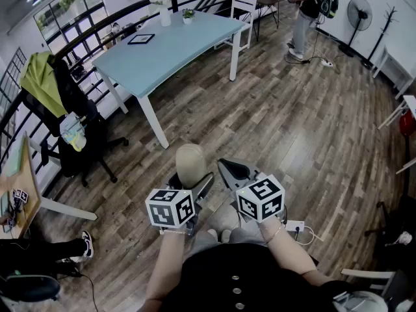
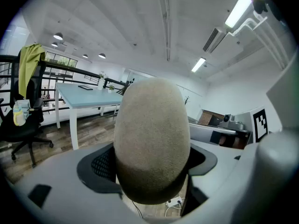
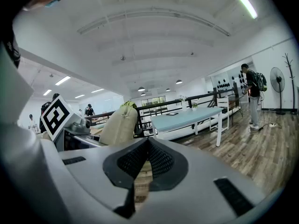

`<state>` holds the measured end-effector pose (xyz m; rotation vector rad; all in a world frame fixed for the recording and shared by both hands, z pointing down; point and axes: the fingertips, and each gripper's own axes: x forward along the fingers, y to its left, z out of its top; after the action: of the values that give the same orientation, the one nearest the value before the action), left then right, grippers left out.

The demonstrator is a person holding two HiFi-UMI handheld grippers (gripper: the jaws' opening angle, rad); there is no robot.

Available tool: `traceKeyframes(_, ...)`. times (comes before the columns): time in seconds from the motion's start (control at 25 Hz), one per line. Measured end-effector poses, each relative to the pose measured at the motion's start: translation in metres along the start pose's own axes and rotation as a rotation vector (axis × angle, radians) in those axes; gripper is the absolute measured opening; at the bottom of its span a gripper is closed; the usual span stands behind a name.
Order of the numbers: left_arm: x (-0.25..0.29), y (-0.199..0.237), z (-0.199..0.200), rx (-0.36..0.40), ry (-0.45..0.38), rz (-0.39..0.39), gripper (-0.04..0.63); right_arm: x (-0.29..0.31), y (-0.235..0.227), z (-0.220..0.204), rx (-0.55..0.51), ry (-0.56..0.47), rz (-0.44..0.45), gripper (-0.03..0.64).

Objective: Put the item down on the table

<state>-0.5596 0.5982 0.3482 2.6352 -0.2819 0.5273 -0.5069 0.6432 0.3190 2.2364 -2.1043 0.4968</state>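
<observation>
Carrying stage: left tool (image 1: 193, 186) pinches a beige egg-shaped item (image 1: 190, 161) between widely spread jaws, above the wooden floor (image 1: 279, 122) and well apart from the light-blue surface (image 1: 162, 51). Right tool (image 1: 233, 171): empty, jaws pressed together. Next move, by judgement: approach the surface, lower the item onto a bare part, release.

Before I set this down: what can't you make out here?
Beige oval item: lower end hidden inside the left claw, left gripper view; its identity unclear.
Flat dark thing on the blue table: too small, head view.
Floor under the person: hidden by their body, head view.
</observation>
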Motion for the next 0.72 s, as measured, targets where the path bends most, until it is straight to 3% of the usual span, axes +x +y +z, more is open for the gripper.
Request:
traceKeyframes(0.44, 0.013, 0.001, -0.004, -0.015, 0.019, -0.001, 0.41, 0.0, -0.014, -0.004, 0.022, 0.015, 0.015, 0.003)
traceKeyframes(0.72, 0.026, -0.006, -0.005, -0.025, -0.009, -0.011, 0.41, -0.016, -0.029, 0.002, 0.056, -0.048, 0.037, 0.006)
